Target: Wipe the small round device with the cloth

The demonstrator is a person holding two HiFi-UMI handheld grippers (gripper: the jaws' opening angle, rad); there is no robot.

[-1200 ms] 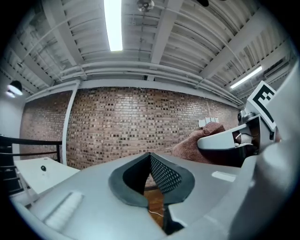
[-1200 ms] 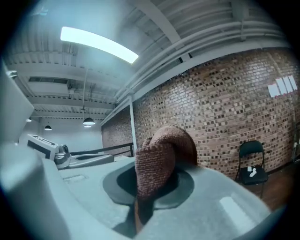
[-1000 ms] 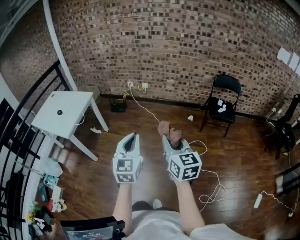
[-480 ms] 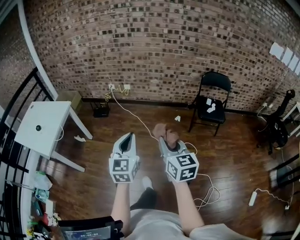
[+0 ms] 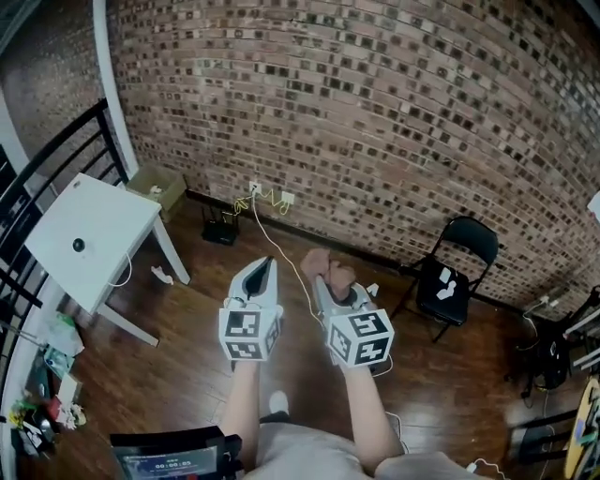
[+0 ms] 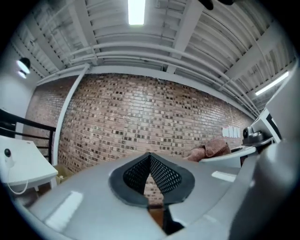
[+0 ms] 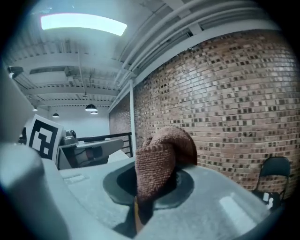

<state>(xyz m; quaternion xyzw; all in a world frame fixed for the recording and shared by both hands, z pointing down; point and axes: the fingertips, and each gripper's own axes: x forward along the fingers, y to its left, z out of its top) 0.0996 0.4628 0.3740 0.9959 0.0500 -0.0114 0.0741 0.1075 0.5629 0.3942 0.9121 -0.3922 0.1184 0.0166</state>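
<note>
Overhead: device (image 5: pixel 79 246) on table (image 5: pixel 105 214) | right gripper view: tool (image 7: pixel 139 199) clamps cloth (image 7: pixel 161 152)

Downward head view; gripper views toward shared brick wall (image 5: pixel 375 112)

Bright ceiling strip lights (image 6: pixel 136 11) glare overhead; fisheye curves the brick wall (image 5: pixel 375 112); dark vignetted corners; near surfaces soft.

Your brown, nubby cloth (image 7: pixel 161 154) sits bunched, pinched in your right gripper (image 5: pixel 328 285). The small dark round device (image 5: pixel 79 245) lies on the white table (image 5: pixel 112 214), well apart to your left.
</note>
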